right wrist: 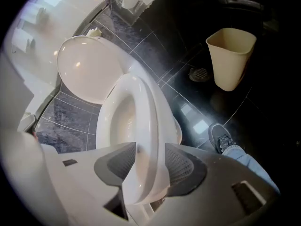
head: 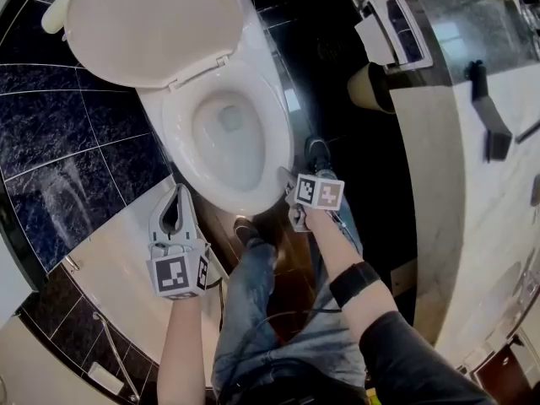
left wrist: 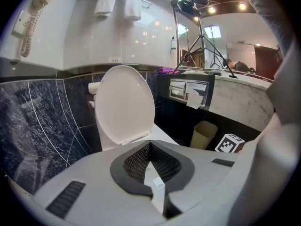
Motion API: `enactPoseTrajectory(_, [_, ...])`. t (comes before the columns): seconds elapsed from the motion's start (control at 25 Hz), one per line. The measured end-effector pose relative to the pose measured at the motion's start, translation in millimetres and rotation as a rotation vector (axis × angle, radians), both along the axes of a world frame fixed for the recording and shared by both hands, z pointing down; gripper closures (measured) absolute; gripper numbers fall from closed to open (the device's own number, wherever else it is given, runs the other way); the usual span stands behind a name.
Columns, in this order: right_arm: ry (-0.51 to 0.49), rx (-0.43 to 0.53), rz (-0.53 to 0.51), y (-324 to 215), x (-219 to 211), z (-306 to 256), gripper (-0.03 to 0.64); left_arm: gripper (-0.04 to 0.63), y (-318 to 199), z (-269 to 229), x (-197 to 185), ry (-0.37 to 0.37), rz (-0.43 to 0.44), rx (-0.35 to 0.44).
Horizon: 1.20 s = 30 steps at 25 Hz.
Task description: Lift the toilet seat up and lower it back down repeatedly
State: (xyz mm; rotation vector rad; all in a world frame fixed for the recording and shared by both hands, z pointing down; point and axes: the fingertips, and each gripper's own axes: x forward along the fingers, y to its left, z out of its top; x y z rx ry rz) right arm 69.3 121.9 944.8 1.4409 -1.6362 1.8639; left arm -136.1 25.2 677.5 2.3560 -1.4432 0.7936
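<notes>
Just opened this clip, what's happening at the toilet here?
A person stands in front of a toilet with a hand-held gripper in each hand. The lid is raised and the toilet seat lies down on the bowl. The right hand-held gripper is at the seat's front edge, with its jaws closed on it from either side. The left hand-held gripper hangs to the left of the bowl, jaws shut, holding nothing.
</notes>
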Motion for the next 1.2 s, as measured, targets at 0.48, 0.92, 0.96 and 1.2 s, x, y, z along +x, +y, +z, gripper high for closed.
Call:
enactPoseTrajectory(0.48, [-0.092,0.035,0.064,-5.5,-3.9,-0.2,0.445,0.595,7.6,17.4,-5.5,-0.006,-0.006,-0.055])
enactPoseTrajectory(0.92, [-0.15,0.022,0.135,-6.8,-1.6,-2.0,0.48,0.595,14.6,26.2,-1.5,-0.003,-0.007,-0.071])
enactPoseTrajectory(0.96, [-0.154,0.021,0.137,-6.9,-1.4,-2.4,0.482,0.595,15.7,26.5,-1.1,-0.002,-0.006,-0.068])
enactPoseTrajectory(1.2, [-0.179,0.014,0.151,-7.3,0.7,-8.4,0.489,0.595,20.5,26.5,8.8,0.001,0.007,-0.1])
